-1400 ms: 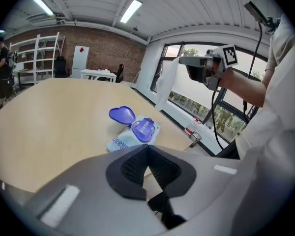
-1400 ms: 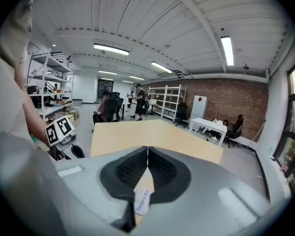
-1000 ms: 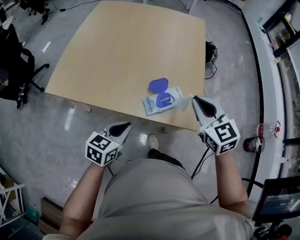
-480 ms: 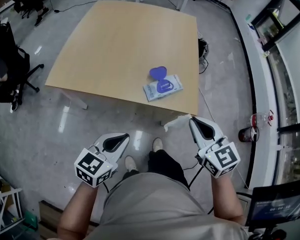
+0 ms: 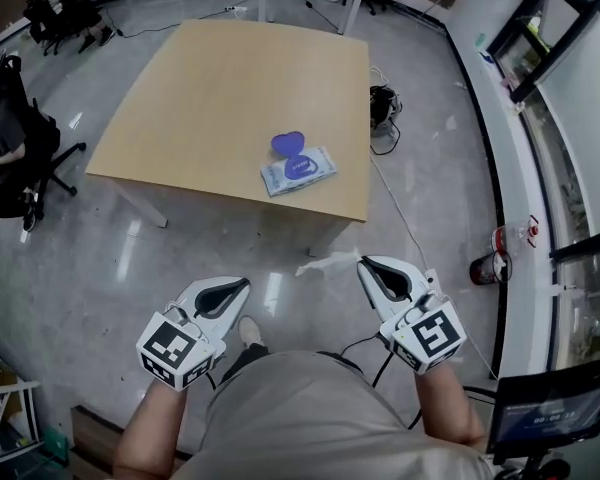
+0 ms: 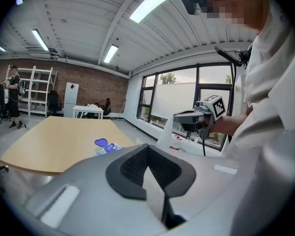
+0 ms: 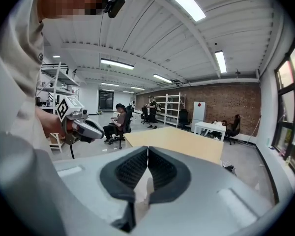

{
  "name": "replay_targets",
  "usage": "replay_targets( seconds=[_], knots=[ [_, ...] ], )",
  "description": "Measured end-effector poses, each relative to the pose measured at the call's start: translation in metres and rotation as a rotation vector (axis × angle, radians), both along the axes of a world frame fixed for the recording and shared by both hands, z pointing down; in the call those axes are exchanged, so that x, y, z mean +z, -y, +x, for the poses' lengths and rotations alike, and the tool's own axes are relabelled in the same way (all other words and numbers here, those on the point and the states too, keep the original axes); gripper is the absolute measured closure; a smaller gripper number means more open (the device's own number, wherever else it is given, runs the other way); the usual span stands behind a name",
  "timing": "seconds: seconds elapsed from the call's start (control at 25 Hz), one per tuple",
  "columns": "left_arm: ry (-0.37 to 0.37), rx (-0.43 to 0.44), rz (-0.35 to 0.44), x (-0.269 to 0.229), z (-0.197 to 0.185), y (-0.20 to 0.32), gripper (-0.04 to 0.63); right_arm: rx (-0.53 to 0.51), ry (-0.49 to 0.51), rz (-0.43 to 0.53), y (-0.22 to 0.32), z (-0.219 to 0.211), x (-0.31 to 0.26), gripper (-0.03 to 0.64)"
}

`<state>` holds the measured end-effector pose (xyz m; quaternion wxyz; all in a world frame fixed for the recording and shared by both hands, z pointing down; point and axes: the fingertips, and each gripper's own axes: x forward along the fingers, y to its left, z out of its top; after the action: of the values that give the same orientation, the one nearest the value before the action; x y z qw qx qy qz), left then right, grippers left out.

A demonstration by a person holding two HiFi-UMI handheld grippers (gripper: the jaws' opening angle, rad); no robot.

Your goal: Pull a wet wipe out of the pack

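Wipe clear of pack, pinched in R gripper.
R gripper (image 5: 364, 265): jaws closed on one end of the wipe (image 5: 325, 263), which trails off to the left of the tips above the floor (image 5: 100, 248), off the table (image 5: 230, 78). L gripper (image 5: 238, 286): jaws pressed together, empty. Both are held low in front of the person, grippers apart from each other and well short of the table edge. Pack (image 5: 298, 171) lies flat near the table's near-right corner, blue lid (image 5: 288, 143) flipped open on its far side.
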<state>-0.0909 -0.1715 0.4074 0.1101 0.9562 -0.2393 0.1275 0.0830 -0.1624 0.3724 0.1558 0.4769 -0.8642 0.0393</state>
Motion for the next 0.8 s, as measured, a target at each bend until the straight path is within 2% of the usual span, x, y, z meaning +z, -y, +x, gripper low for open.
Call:
replay_targets(
  seconds=[0.36, 0.52, 0.68, 0.8],
  knots=[
    [-0.016, -0.112, 0.054, -0.028, 0.085, -0.111, 0.589, -0.093, 0.031, 0.003, -0.122, 0.077, 0.011, 0.612],
    [-0.011, -0.156, 0.008, -0.029, 0.113, -0.181, 0.589, -0.141, 0.055, -0.032, -0.174, 0.105, 0.022, 0.612],
    [0.038, -0.142, -0.019, -0.019, 0.127, -0.229, 0.589, -0.145, 0.065, -0.060, -0.208, 0.117, 0.027, 0.612],
    [0.036, -0.127, -0.014, -0.021, 0.132, -0.249, 0.589, -0.149, 0.103, -0.050, -0.233, 0.117, 0.020, 0.611]
  ],
)
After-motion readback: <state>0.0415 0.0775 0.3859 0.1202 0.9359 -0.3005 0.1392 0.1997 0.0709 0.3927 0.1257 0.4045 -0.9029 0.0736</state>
